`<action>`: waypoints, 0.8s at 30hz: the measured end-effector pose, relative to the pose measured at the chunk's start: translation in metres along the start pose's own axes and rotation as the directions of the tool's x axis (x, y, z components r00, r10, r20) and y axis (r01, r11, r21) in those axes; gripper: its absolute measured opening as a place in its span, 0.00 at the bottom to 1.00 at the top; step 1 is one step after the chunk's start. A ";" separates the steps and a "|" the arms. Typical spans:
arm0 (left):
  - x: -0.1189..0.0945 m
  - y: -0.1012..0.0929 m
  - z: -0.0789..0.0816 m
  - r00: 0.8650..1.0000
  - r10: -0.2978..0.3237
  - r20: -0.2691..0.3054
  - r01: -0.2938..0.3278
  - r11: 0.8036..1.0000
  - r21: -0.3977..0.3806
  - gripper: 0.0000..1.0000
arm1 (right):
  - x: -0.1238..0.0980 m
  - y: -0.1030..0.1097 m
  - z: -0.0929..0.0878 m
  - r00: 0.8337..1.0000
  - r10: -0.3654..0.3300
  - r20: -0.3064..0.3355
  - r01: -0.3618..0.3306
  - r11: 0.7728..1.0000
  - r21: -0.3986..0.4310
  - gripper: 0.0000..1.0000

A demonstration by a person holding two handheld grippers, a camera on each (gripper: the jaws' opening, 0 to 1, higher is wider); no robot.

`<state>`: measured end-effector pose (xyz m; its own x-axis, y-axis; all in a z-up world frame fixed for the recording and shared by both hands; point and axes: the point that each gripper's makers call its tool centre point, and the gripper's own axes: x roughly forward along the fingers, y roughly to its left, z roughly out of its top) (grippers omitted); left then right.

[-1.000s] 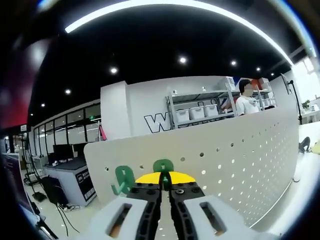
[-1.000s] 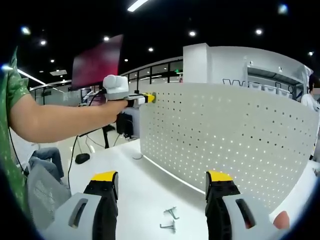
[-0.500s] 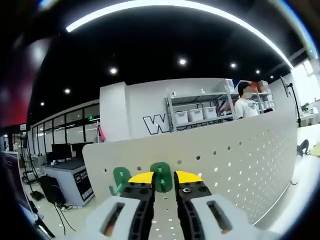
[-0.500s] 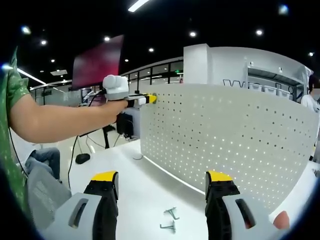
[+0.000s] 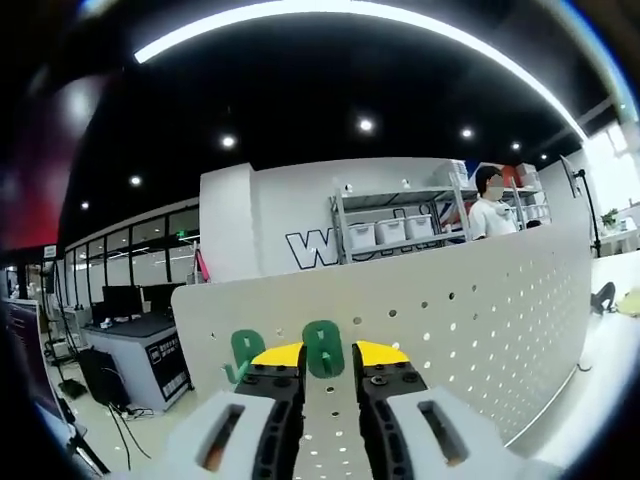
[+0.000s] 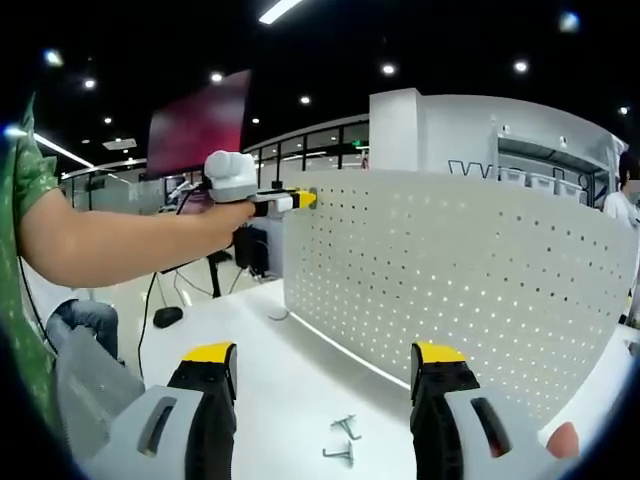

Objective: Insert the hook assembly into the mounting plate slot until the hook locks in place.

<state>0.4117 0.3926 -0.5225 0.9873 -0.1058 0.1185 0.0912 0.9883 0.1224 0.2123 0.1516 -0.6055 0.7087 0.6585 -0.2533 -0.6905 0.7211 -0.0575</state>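
Observation:
The white perforated mounting plate (image 5: 480, 300) stands upright on the table. Two green hooks hang near its top edge: one (image 5: 323, 342) sits between my left gripper's yellow tips, the other (image 5: 245, 352) just to its left. My left gripper (image 5: 328, 353) is open, its jaws a little apart on either side of the hook. In the right gripper view the same plate (image 6: 460, 280) fills the middle, with the left gripper (image 6: 300, 199) held at its upper left corner. My right gripper (image 6: 323, 352) hangs open and wide above the table, holding nothing.
Two small metal hooks (image 6: 343, 440) lie on the white table (image 6: 270, 370) in front of the plate. The person's forearm (image 6: 130, 240) stretches across the left. Behind the plate stand shelves with bins (image 5: 395, 225) and another person (image 5: 492, 205).
My left gripper's jaws were shut on the green hook and have parted, leaving the hook on the plate. The right gripper has stayed still.

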 end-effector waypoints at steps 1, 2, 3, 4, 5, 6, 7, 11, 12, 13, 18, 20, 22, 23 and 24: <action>-0.001 0.000 0.000 1.000 0.000 0.001 0.000 1.000 0.000 0.20 | 0.000 0.000 0.000 1.000 0.001 0.001 -0.001 1.000 0.000 0.72; -0.002 0.000 0.001 1.000 0.000 0.003 0.000 1.000 -0.002 0.20 | 0.000 0.001 0.001 1.000 0.001 0.002 -0.001 1.000 0.000 0.72; -0.003 -0.001 0.001 1.000 -0.002 0.004 0.002 1.000 -0.003 0.20 | 0.000 0.001 0.001 1.000 0.002 0.002 -0.002 1.000 -0.001 0.72; -0.003 -0.001 0.001 1.000 -0.004 0.005 0.004 1.000 -0.005 0.21 | 0.000 0.001 0.001 1.000 0.002 0.003 -0.002 1.000 -0.002 0.72; -0.004 -0.002 0.002 1.000 -0.005 0.007 0.005 1.000 -0.003 0.21 | 0.000 0.002 0.002 1.000 0.003 0.004 -0.003 1.000 -0.001 0.72; -0.004 -0.002 0.002 1.000 -0.006 0.008 0.006 1.000 -0.005 0.21 | 0.000 0.002 0.002 1.000 0.004 0.004 -0.004 1.000 -0.002 0.72; -0.004 -0.002 0.002 1.000 -0.007 0.007 0.007 1.000 -0.006 0.22 | 0.000 0.002 0.002 1.000 0.004 0.005 -0.004 1.000 -0.004 0.72; -0.005 0.000 0.000 1.000 -0.006 0.004 0.006 1.000 -0.016 0.26 | 0.000 0.003 0.003 1.000 0.003 0.007 -0.003 1.000 -0.005 0.72; -0.006 0.000 -0.002 1.000 -0.007 0.002 0.007 1.000 -0.022 0.28 | 0.000 0.003 0.003 1.000 0.003 0.007 -0.003 1.000 -0.005 0.72; -0.006 0.000 -0.003 1.000 -0.009 0.000 0.009 1.000 -0.022 0.28 | 0.000 0.003 0.003 1.000 0.004 0.007 -0.004 1.000 -0.005 0.72; -0.014 -0.003 -0.009 1.000 -0.020 -0.015 0.020 0.999 -0.026 0.29 | 0.000 0.005 0.004 1.000 0.006 0.008 -0.006 1.000 -0.007 0.72; -0.017 -0.005 -0.010 1.000 -0.024 -0.018 0.023 0.999 -0.034 0.30 | 0.000 0.006 0.005 1.000 0.006 0.010 -0.006 1.000 -0.009 0.72; -0.020 -0.006 -0.009 0.999 -0.028 -0.018 0.028 0.999 -0.034 0.30 | 0.000 0.006 0.006 1.000 0.007 0.013 -0.007 1.000 -0.010 0.72; -0.021 -0.006 -0.009 0.999 -0.031 -0.018 0.030 0.999 -0.033 0.30 | -0.001 0.007 0.007 1.000 0.007 0.014 -0.007 1.000 -0.011 0.72; -0.022 -0.006 -0.009 0.999 -0.031 -0.016 0.031 0.999 -0.032 0.31 | -0.001 0.007 0.007 1.000 0.007 0.014 -0.007 1.000 -0.011 0.72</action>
<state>0.3902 0.3896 -0.5346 0.9859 -0.1348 0.0986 0.1256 0.9876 0.0944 0.2076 0.1575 -0.5990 0.7057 0.6667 -0.2398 -0.6970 0.7140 -0.0661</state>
